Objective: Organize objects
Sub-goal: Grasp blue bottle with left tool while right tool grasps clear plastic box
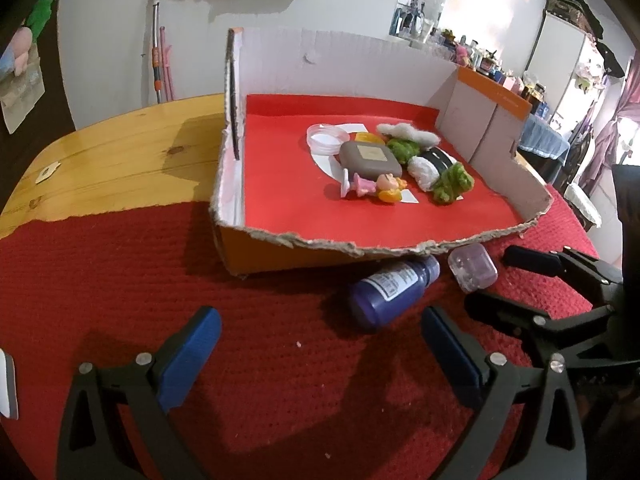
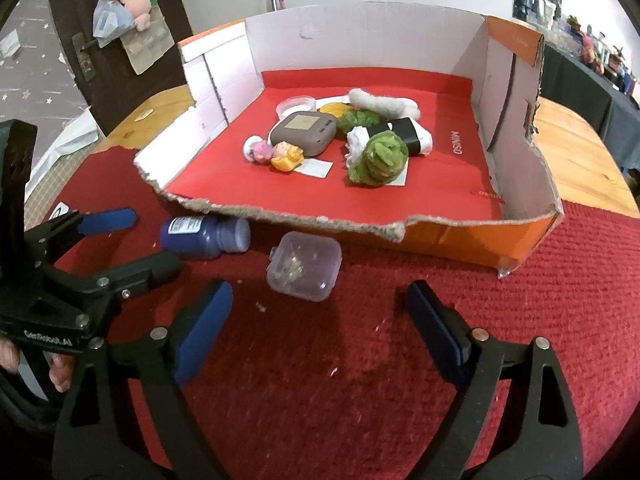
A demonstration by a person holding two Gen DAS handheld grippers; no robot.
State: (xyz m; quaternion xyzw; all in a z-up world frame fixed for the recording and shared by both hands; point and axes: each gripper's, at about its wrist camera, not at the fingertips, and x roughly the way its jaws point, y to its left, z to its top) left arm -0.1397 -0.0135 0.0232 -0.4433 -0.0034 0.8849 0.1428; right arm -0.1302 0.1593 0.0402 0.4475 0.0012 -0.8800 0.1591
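Note:
A purple bottle lies on its side on the red mat, just in front of the cardboard box. A small clear lidded case sits beside it. The box's red floor holds a grey case, a doll figure, green and white plush pieces and a clear round lid. My left gripper is open and empty, short of the bottle. My right gripper is open and empty, just short of the clear case.
A red knitted mat covers the near part of a wooden table. The box's front wall is torn low; its back and side walls stand high. A door with hanging toys is at the left.

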